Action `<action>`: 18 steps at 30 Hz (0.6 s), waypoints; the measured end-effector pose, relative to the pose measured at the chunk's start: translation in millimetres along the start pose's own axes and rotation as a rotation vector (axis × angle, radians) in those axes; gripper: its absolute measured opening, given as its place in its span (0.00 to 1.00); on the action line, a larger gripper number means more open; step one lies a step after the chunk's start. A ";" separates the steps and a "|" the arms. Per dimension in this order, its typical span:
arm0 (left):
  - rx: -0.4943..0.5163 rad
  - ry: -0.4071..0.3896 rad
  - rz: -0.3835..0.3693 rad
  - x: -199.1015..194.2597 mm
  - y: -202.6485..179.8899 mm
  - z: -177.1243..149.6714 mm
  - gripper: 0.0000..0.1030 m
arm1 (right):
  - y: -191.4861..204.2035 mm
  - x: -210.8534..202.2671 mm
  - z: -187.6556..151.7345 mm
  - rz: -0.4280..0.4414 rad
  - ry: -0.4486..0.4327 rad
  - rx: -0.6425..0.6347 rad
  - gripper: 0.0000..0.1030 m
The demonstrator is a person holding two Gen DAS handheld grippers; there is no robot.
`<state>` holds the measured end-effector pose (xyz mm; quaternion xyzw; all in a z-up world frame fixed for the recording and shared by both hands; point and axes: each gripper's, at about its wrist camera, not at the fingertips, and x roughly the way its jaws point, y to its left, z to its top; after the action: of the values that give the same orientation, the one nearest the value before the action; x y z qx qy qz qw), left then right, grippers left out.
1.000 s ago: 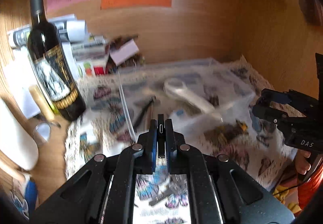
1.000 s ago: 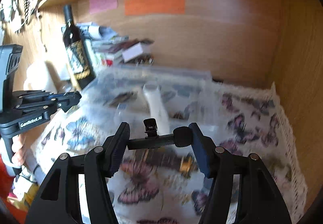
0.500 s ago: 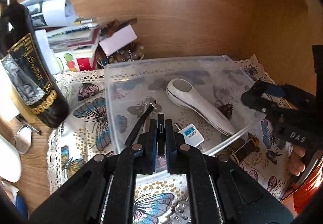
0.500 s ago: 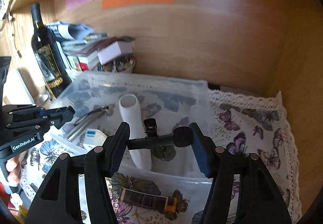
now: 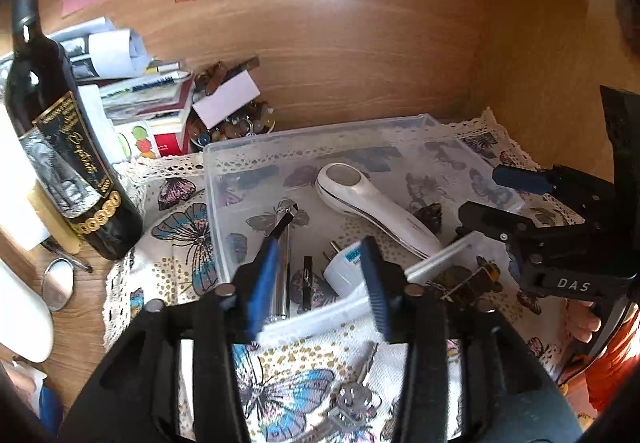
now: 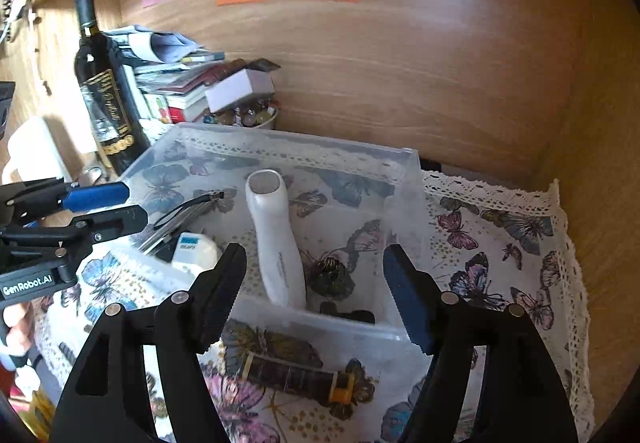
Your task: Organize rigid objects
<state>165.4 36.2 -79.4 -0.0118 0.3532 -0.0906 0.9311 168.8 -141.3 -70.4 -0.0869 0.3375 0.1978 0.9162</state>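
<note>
A bottle (image 5: 60, 147) stands upper left, keys (image 5: 354, 399) lie at bottom centre. Both my left hand-held gripper (image 5: 316, 283) and right hand-held gripper (image 6: 316, 283) gape empty over the bin (image 5: 320, 133).

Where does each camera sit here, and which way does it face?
Left wrist: on the left gripper, looking over the clear plastic bin toward the wooden back wall; the right gripper and fingers show at right.
Right wrist: on the right gripper, facing the same bin; the left gripper shows.
Shared: bin, white handheld device, wine bottle.
</note>
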 end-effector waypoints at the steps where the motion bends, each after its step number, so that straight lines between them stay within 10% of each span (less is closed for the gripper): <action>1: 0.004 -0.006 0.006 -4.9 -0.2 -2.5 0.52 | 0.5 -3.3 -1.7 0.004 -0.003 -0.005 0.69; 6: 0.015 -0.010 0.050 -19.1 2.0 -20.3 0.71 | 1.0 -22.5 -18.3 0.014 -0.017 -0.017 0.80; 18: 0.043 0.178 0.039 -4.7 0.0 -90.5 0.73 | 0.0 -3.1 -63.9 0.018 0.130 0.020 0.84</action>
<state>102.3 40.8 -144.2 0.0231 0.4327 -0.0806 0.8976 129.3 -160.9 -116.8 -0.0872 0.3992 0.1965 0.8913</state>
